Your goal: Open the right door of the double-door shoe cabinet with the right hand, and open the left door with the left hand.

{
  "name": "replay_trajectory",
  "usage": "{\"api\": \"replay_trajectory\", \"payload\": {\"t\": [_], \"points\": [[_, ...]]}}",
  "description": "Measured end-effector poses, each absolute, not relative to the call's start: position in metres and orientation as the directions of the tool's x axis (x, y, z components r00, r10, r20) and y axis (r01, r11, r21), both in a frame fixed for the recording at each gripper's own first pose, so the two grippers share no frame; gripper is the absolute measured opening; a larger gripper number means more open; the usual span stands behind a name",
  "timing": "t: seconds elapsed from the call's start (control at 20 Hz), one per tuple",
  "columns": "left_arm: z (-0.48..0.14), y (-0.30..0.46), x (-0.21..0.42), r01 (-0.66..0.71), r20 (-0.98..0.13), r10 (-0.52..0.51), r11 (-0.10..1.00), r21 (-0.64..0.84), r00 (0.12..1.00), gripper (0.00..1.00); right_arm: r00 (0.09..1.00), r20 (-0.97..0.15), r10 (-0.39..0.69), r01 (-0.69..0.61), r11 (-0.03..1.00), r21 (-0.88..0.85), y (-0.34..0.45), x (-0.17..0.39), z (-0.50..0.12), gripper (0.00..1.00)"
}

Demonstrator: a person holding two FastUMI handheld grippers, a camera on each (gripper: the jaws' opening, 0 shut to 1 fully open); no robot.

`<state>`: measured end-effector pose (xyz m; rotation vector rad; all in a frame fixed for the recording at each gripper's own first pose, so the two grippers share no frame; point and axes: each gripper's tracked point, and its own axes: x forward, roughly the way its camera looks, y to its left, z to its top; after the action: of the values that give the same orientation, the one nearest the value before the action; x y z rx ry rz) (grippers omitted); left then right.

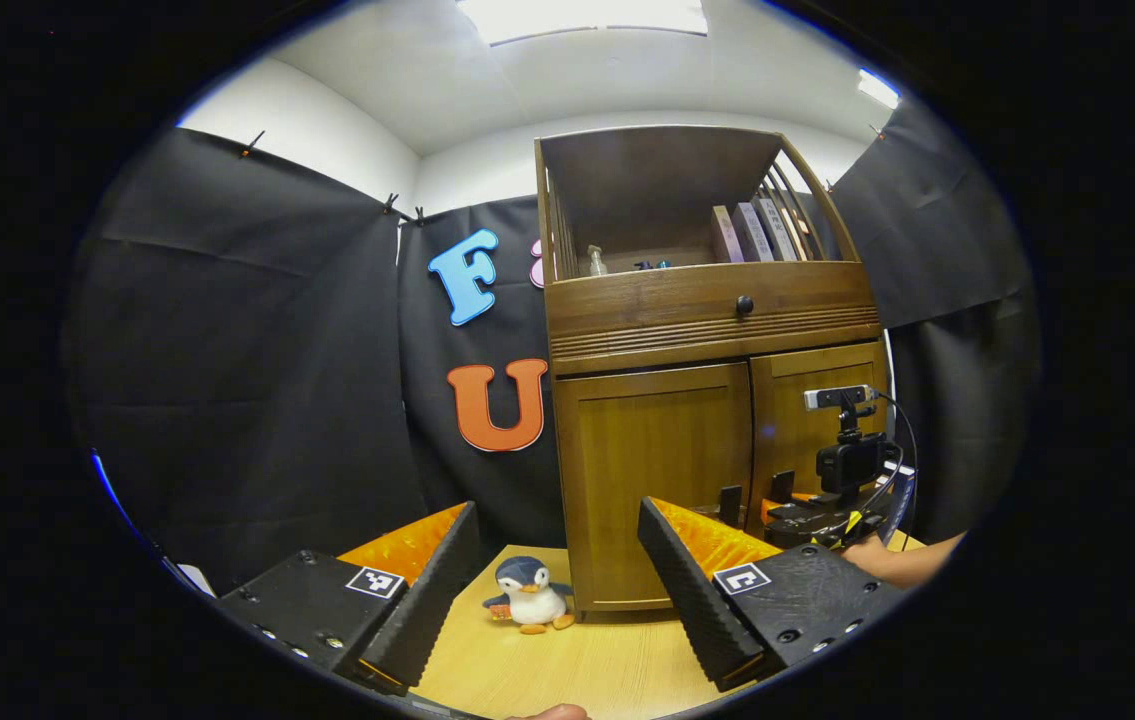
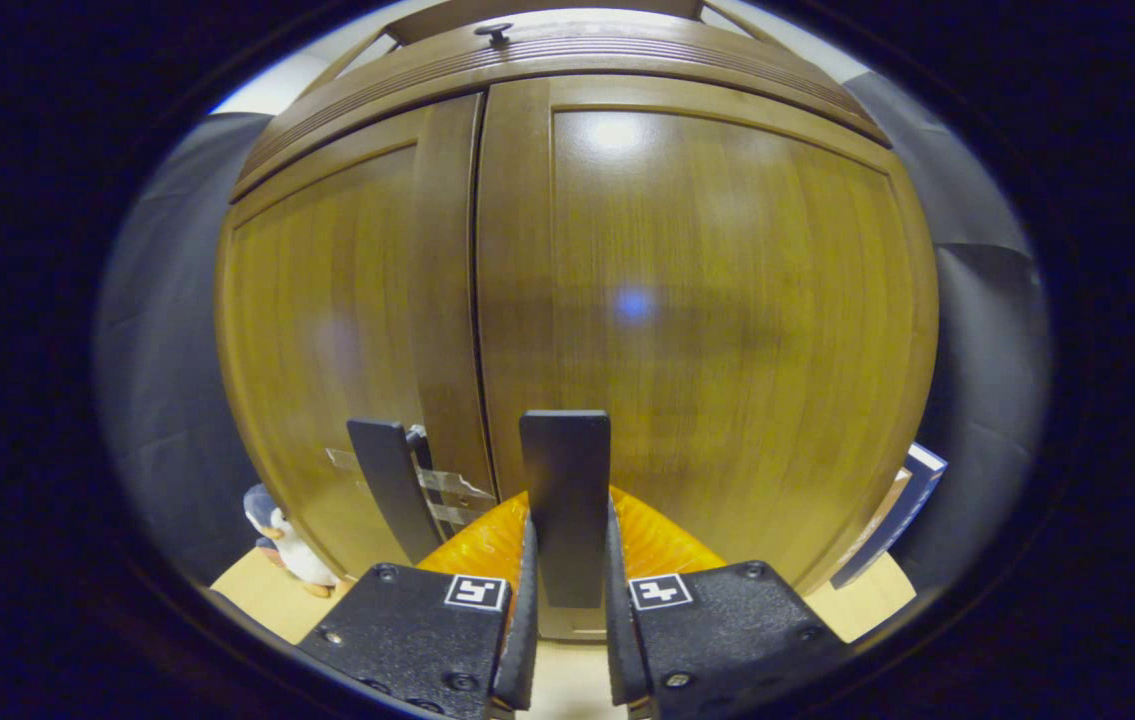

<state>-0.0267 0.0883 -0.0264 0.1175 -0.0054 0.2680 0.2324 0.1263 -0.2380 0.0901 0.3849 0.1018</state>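
The wooden shoe cabinet (image 1: 697,330) stands on a light table, both lower doors closed. In the left gripper view, my left gripper (image 1: 562,540) is open and empty, held back from the left door (image 1: 652,480). In the right gripper view, my right gripper (image 2: 567,520) is right up against the right door (image 2: 717,300), its fingers closed on that door's flat upright handle (image 2: 564,470). The left door's handle (image 2: 389,485) stands free just to the left. The left gripper view also shows the right gripper (image 1: 807,510) at the doors' lower middle, held by a hand (image 1: 902,560).
A small penguin toy (image 1: 529,595) sits on the table (image 1: 567,670) by the cabinet's left front corner. A drawer with a round knob (image 1: 744,304) and an open shelf with books (image 1: 757,232) lie above the doors. A book (image 2: 892,530) leans at the cabinet's right side.
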Motion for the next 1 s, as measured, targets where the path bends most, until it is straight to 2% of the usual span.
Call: {"api": "replay_trajectory", "payload": {"t": [0.35, 0.4, 0.45, 1.0], "points": [[-0.037, 0.085, -0.025, -0.264, -0.015, 0.267, 0.959, 0.102, 0.964, 0.96, 0.928, -0.338, 0.157, -0.122, 0.985, 0.121, 0.120, 0.203, -0.233, 0.30], [-0.039, 0.082, -0.025, -0.258, -0.023, 0.261, 0.961, 0.097, 0.965, 1.00, 0.927, -0.337, 0.165, -0.131, 0.984, 0.122, 0.118, 0.198, -0.232, 0.30], [-0.040, 0.079, -0.023, -0.250, -0.030, 0.254, 0.964, 0.093, 0.967, 0.96, 0.926, -0.337, 0.171, -0.135, 0.983, 0.126, 0.117, 0.193, -0.231, 0.31], [-0.043, 0.044, -0.023, -0.174, -0.029, 0.177, 0.981, 0.091, 0.984, 0.96, 0.928, -0.328, 0.175, -0.131, 0.980, 0.151, 0.087, 0.127, -0.224, 0.30]]}}
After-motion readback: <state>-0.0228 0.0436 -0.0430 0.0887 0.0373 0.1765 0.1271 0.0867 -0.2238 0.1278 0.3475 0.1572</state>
